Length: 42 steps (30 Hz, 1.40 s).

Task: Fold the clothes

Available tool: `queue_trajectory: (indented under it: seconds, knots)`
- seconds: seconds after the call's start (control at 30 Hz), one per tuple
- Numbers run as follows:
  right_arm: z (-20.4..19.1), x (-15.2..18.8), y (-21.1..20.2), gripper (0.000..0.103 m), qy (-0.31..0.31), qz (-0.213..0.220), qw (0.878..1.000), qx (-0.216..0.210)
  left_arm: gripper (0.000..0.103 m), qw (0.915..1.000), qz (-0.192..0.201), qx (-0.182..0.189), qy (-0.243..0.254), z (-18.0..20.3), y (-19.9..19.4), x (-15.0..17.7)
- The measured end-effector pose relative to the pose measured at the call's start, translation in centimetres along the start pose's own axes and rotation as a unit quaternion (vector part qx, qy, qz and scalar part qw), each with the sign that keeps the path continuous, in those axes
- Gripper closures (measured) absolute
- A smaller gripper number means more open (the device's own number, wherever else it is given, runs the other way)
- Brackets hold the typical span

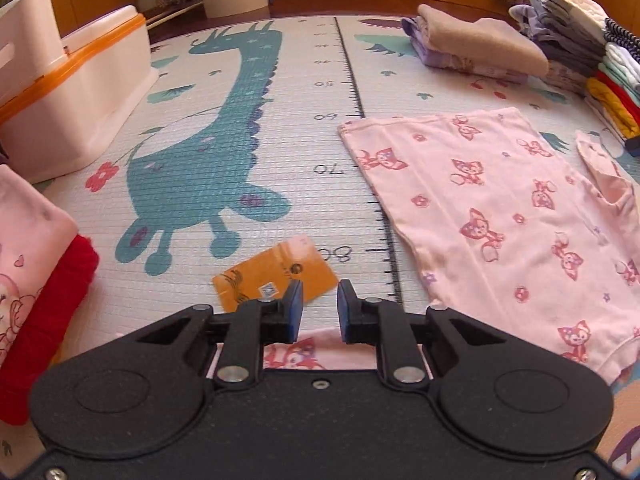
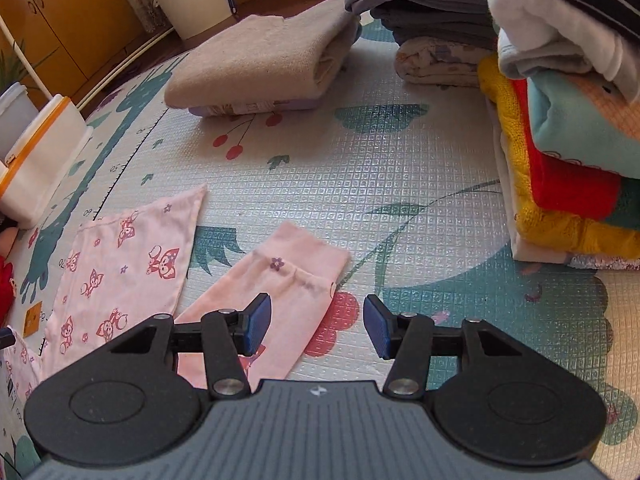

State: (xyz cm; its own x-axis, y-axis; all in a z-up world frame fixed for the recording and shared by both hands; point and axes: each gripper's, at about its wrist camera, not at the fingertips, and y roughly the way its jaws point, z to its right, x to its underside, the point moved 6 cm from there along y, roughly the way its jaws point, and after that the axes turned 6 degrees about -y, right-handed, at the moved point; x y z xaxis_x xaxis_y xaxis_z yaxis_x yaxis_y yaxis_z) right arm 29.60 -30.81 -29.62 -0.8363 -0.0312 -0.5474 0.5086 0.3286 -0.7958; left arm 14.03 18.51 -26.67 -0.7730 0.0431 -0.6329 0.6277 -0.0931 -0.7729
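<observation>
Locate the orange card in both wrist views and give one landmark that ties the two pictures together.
Left wrist view: the orange card lies on the mat at lower centre, just beyond the left gripper.
Right wrist view: the card shows small at the far left edge, beside the pink printed garment.
Shared landmark: the folded beige towel.

Pink fox-print garment (image 1: 500,208) spread flat on mat, sleeve (image 2: 280,292) outstretched.
</observation>
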Motion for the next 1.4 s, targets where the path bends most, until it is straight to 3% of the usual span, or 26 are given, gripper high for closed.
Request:
queue_trajectory:
  seconds: [0.17,0.27,0.37,0.47,0.57,0.83,1.13,1.4]
  knots:
    - [0.4,-1.1,2.3,0.055,0.012,0.003,1.0,0.017,0.087,0.9966,-0.019,0.072,0.036,5.8,0.4,1.5]
    - [0.5,-1.0,3.6,0.065,0.02,-0.003,0.999,0.028,0.087,0.9941,-0.029,0.096,0.04,7.6,0.5,2.4]
    - [0.1,-1.0,4.0,0.069,0.019,0.004,0.999,0.047,0.087,0.9923,-0.04,0.111,0.039,8.5,0.7,3.2]
    - [-0.8,-1.0,3.9,0.099,-0.005,0.005,0.998,0.057,0.087,0.9908,-0.055,0.115,0.047,9.1,1.1,4.2]
    - [-1.2,-1.2,2.8,0.099,-0.005,0.018,0.998,0.054,0.087,0.991,-0.072,0.107,0.036,8.8,1.7,5.4]
    - [0.9,-0.2,-2.4,0.099,0.014,0.035,0.997,0.069,0.087,0.9901,-0.067,0.116,0.041,8.6,1.4,5.6]
    - [5.4,4.7,-6.6,0.099,0.07,0.009,0.991,0.111,0.084,0.9894,-0.064,0.118,0.055,8.9,1.3,5.6]
    - [7.5,8.7,-8.2,0.099,0.107,-0.015,0.985,0.132,0.071,0.9873,-0.059,0.122,0.083,9.7,1.1,5.9]
